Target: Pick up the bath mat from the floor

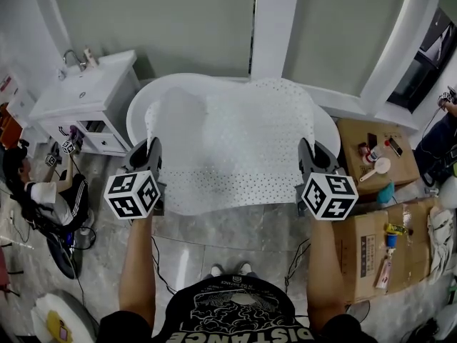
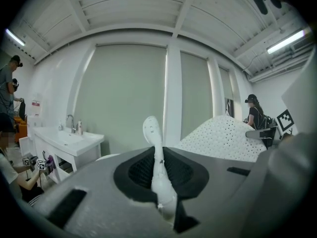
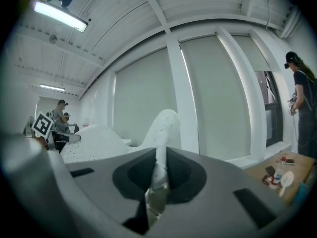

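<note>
the white, hole-dotted bath mat (image 1: 232, 138) hangs spread between the two grippers, off the floor and in front of the white bathtub (image 1: 137, 109) in the head view; the left gripper (image 1: 148, 152) has its jaws nearly together, pinching the mat's left edge, a thin fold standing up between the pads in the left gripper view; the right gripper (image 1: 311, 152) is likewise clamped on the mat's right edge, a fold rising between its jaws; both point roughly level; a white sink cabinet (image 1: 93, 95) stands left of the tub; cardboard boxes (image 1: 371, 238) lie on the floor at right
</note>
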Available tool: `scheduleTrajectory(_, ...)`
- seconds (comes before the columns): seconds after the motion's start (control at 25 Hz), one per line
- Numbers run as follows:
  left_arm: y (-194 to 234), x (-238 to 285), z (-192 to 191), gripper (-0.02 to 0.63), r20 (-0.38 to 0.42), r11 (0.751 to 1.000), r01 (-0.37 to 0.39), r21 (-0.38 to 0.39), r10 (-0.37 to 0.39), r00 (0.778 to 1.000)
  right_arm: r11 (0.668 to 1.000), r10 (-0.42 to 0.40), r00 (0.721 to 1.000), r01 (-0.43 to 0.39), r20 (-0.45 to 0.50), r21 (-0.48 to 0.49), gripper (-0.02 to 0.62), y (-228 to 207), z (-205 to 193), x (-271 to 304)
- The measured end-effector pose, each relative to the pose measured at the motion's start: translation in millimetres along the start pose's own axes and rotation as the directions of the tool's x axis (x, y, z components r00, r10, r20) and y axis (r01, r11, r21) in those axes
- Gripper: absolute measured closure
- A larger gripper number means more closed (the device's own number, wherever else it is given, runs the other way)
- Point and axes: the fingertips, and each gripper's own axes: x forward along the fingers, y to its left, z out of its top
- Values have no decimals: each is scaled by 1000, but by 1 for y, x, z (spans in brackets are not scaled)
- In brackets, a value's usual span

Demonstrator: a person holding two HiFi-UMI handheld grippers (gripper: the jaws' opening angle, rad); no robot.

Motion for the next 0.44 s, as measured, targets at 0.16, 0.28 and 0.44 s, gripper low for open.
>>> scheduleTrajectory(0.16, -1, -1, 0, 565, -1, 1000, 1, 9, -1, 1000, 1000, -7, 1000, 7, 5, -2, 569, 0, 1, -4)
scheduleTrajectory(0.28, -4, -1, 0, 565, -2, 1000, 4, 12, -4, 1000, 1000, -10, 1000, 10, 8, -2, 569, -1, 2, -6)
scheduleTrajectory(0.44, -7, -1, -2, 565, -4, 1000, 6, 15, -6, 1000, 1000, -14, 1000, 14, 8, -1, 568, -3, -1, -8)
